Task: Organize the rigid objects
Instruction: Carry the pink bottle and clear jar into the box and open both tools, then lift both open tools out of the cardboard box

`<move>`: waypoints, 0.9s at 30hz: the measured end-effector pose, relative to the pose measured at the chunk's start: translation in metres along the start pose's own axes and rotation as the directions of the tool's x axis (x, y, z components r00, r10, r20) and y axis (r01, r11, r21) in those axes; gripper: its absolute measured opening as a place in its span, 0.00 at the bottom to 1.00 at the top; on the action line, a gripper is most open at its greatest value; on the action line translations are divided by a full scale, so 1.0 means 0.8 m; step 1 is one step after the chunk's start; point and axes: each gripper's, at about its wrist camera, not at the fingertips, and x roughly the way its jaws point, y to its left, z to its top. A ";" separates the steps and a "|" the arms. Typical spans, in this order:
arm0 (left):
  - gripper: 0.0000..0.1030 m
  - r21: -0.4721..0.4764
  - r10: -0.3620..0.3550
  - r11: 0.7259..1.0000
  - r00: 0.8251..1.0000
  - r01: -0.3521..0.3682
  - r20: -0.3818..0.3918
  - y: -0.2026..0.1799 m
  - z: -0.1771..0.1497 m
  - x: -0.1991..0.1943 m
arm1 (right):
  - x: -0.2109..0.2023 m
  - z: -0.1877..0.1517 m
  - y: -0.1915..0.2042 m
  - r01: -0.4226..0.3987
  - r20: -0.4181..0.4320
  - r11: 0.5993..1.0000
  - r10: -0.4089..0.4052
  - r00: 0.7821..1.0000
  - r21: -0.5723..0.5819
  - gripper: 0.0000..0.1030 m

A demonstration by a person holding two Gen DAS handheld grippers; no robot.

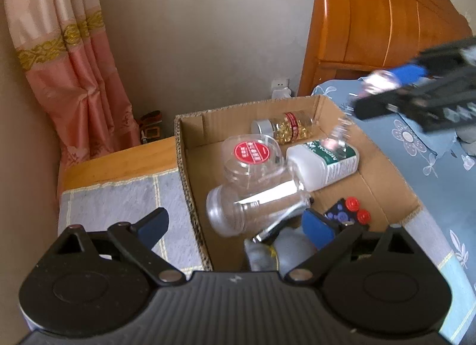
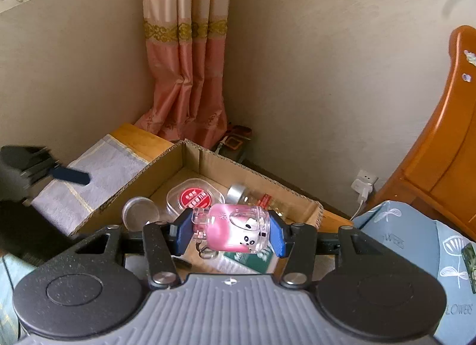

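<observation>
A cardboard box (image 1: 190, 172) holds a capsule bottle (image 1: 285, 126), a clear tub with a red label (image 1: 253, 151), a white and green bottle (image 1: 324, 163), a clear jar (image 1: 253, 211) and a dark toy with red knobs (image 1: 348, 212). My left gripper (image 1: 238, 229) is open and empty over the box's near left edge. My right gripper (image 2: 230, 233) is shut on a small clear pink jar with a panda face (image 2: 235, 232), held above the box (image 2: 166, 163). It shows blurred in the left wrist view (image 1: 383, 80).
The box sits on a wooden stand (image 1: 119, 163) with a grey cloth (image 1: 119, 205). A bed with a blue flowered cover (image 1: 431, 166) and a wooden headboard (image 1: 386, 17) lies to the right. A pink curtain (image 1: 74, 62) hangs at the left.
</observation>
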 end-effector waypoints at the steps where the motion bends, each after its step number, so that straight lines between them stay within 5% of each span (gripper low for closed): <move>1: 0.93 0.003 -0.004 1.000 1.000 0.004 0.001 0.001 -0.003 -0.003 | 0.007 0.004 0.003 -0.001 -0.008 1.000 0.001 1.000 0.000 0.55; 13: 0.93 -0.017 -0.004 1.000 0.999 0.005 0.037 0.022 -0.020 -0.031 | 0.048 0.046 0.060 -0.053 -0.014 0.998 0.052 0.999 -0.044 0.56; 17: 0.94 -0.021 -0.004 1.000 1.000 0.004 0.030 0.023 -0.029 -0.033 | 0.048 0.041 0.074 -0.035 -0.013 0.997 0.034 0.999 -0.065 0.89; 27: 0.97 -0.037 0.012 0.999 0.998 -0.010 0.056 0.005 -0.055 -0.053 | -0.004 -0.011 0.065 -0.025 -0.010 1.000 0.025 1.000 0.012 1.00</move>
